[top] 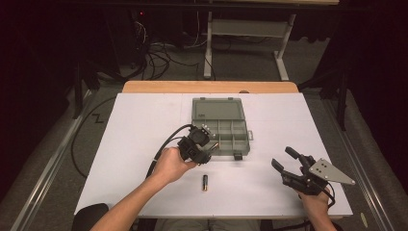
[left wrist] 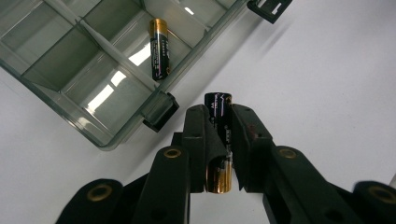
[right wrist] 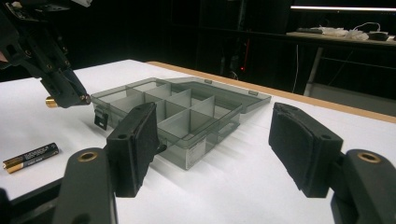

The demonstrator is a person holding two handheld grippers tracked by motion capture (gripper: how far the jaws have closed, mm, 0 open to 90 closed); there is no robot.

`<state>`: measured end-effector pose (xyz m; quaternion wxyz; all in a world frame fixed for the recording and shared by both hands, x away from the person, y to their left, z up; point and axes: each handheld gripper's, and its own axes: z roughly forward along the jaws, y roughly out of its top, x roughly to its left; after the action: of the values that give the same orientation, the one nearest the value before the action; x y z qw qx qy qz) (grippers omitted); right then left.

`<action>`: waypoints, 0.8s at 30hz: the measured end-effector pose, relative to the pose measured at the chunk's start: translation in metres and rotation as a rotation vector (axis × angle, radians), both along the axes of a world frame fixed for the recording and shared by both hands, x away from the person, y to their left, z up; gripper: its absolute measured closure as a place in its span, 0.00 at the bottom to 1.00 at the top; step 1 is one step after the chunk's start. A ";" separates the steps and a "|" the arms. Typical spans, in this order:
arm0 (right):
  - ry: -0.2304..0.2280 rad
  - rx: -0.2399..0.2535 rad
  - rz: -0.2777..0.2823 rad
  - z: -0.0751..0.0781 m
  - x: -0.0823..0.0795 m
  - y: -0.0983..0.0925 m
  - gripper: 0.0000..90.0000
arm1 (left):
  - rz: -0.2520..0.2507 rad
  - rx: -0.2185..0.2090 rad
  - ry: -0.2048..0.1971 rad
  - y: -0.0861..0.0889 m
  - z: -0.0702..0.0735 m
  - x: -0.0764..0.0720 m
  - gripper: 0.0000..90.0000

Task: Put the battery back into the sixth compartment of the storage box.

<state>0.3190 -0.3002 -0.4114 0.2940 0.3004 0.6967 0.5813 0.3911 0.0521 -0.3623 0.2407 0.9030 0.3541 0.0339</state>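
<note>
A: What is seen at the left of the white table (top: 134,125)?

B: Bare surface is left from the table's left edge up to the left gripper (top: 208,153), which is clamped on a held battery (left wrist: 219,140) just beside the near left corner of the organizer box (top: 240,144).

A: And in the middle?

B: The box is laid open, its lid (top: 216,109) folded back toward the wooden far edge (top: 211,87). One boxed battery (left wrist: 159,48) is seen in a near compartment. A loose battery (top: 204,182) is left on the table between the box and the near edge.

A: To the right?

B: The right gripper (top: 283,159) is held with jaws wide apart on nothing, open table around it.

A: The count?

B: Three batteries, one box, two grippers are counted
</note>
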 end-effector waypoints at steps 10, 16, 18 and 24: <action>-0.002 0.000 0.001 0.000 0.000 0.000 0.39 | 0.016 -0.003 0.004 -0.003 0.001 0.011 0.84; 0.000 0.000 0.001 0.000 0.000 0.000 0.39 | 0.022 0.000 0.006 -0.005 0.002 0.017 0.84; -0.001 0.000 0.001 0.000 0.000 0.000 0.39 | 0.024 -0.002 0.005 -0.005 0.003 0.018 0.84; 0.000 0.001 0.001 0.000 0.000 0.000 0.39 | 0.027 -0.001 0.006 -0.008 0.004 0.023 0.84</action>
<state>0.3191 -0.3004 -0.4112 0.2935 0.3001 0.6966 0.5818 0.4142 0.0438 -0.3582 0.2398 0.8982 0.3669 0.0340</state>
